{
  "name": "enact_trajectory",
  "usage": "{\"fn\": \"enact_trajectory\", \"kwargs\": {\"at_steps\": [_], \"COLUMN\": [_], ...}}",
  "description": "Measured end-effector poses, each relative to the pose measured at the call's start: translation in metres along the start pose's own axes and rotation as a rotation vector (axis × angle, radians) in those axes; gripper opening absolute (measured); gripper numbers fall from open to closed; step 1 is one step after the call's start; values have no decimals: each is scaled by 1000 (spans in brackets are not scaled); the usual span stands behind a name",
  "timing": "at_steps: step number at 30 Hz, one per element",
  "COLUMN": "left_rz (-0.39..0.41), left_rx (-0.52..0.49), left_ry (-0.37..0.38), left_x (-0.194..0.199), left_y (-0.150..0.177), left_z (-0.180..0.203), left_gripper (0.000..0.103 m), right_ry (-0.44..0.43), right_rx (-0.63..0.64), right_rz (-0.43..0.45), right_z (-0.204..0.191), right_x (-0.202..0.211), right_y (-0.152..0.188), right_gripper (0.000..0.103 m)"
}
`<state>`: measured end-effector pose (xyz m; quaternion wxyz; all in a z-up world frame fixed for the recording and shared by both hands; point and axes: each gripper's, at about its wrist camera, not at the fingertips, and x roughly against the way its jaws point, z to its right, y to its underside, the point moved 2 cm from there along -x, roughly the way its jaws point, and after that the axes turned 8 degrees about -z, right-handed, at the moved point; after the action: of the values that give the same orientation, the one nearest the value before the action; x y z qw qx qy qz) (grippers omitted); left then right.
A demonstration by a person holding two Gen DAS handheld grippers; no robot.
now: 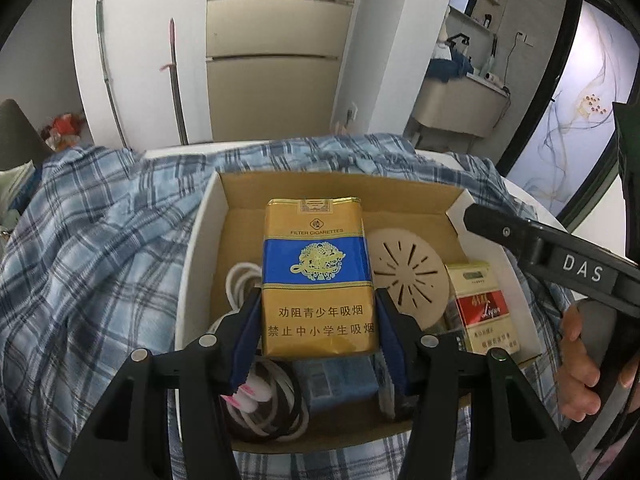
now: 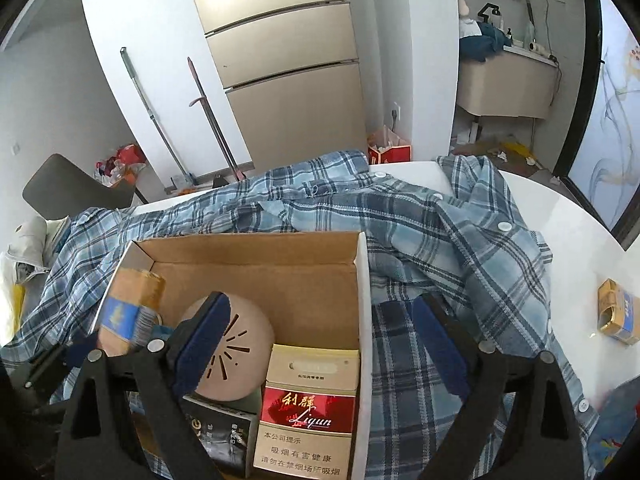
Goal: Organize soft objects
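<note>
My left gripper (image 1: 318, 300) is shut on a yellow and blue cigarette pack (image 1: 316, 264), its blue pads pressing both sides. The pack hangs upright over an open cardboard box (image 1: 336, 188) and shows tilted at the box's left (image 2: 128, 312) in the right wrist view. My right gripper (image 2: 320, 308) stands open and wide, straddling the box's right wall (image 2: 362, 280), with nothing gripped. A red and white cigarette pack (image 2: 308, 404) lies in the box below it. A blue plaid shirt (image 2: 440, 232) is spread under and around the box.
The box also holds a round beige slotted disc (image 2: 236, 352), a white cable (image 1: 240, 276) and a black pack (image 2: 224, 436). Another yellow pack (image 2: 618, 312) lies on the white table (image 2: 580, 220) at right. A hand (image 1: 580, 364) holds the right gripper's handle.
</note>
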<state>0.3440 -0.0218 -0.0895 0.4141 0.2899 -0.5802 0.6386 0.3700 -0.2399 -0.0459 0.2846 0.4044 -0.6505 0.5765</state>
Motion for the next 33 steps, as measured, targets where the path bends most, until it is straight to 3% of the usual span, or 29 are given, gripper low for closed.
{"fn": "enact_trajectory", "kwargs": {"at_steps": [3,8,11,12,15,19,23,28,30,32,33], "left_rz": [-7,-10,22,44,148,271,391,514,559,604,632], "left_rx": [-16,-31,-34,-41,-58,-94,-100,-89,-91,-101,-108], "left_ry": [-4,12,9,2,-9,-34,-53,-44,-44,-38,-36], "left_x": [1,-1,3,7,25,55,92,147,167,188,198], "left_y": [3,2,2,1,0,-1,-2,-3,0,6,10], "left_z": [6,9,10,11,13,19,20,29,31,35,37], "left_gripper": [56,68,70,70,86,87,87,87,91,103,103], "right_ry": [-5,-19,-48,-66,-88,-72,-121,-106,-88,-79,-77], "right_rx": [1,-6,-18,-27,-30,-16,-7,36,49,58,61], "right_rz": [3,20,44,56,103,179,212,344,411,471,500], "right_z": [0,1,2,2,1,-2,-8,-16,-18,-17,-17], "right_x": [1,6,12,15,30,52,76,124,145,165,173], "right_y": [1,1,0,0,-3,-6,-8,-7,-2,3,6], "right_gripper": [92,92,92,92,92,92,93,97,97,103,103]}}
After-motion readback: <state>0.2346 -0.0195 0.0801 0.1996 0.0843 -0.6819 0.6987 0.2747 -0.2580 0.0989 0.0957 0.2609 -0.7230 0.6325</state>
